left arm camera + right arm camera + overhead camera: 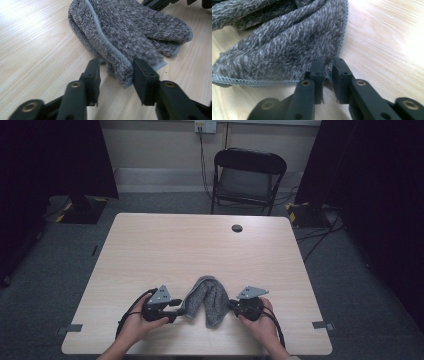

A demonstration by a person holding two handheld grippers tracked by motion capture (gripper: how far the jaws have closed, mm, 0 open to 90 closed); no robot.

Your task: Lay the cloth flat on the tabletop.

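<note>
Where the light wooden table (150,250) fills the middle of the high view, surrounded by grey carpet floor (45,285) and dark curtains (380,195) at both sides. At the top centre, behind the table, a black folding chair (247,177) before a pale wall, with cables (320,237) on the floor at upper right. Near the table's far edge, a small round cable hole (237,228). Nothing lying between the tools and the cloth. At lower centre of the table, a crumpled grey towel (207,297), held between both tools. Left gripper (116,72) at lower left of the towel, jaws partly apart, one folded corner (122,75) between them, one pad touching it, the other with a gap. Right gripper (327,71) at lower right of the towel, jaws nearly together, clamped on the thin hemmed edge (328,75).
</note>
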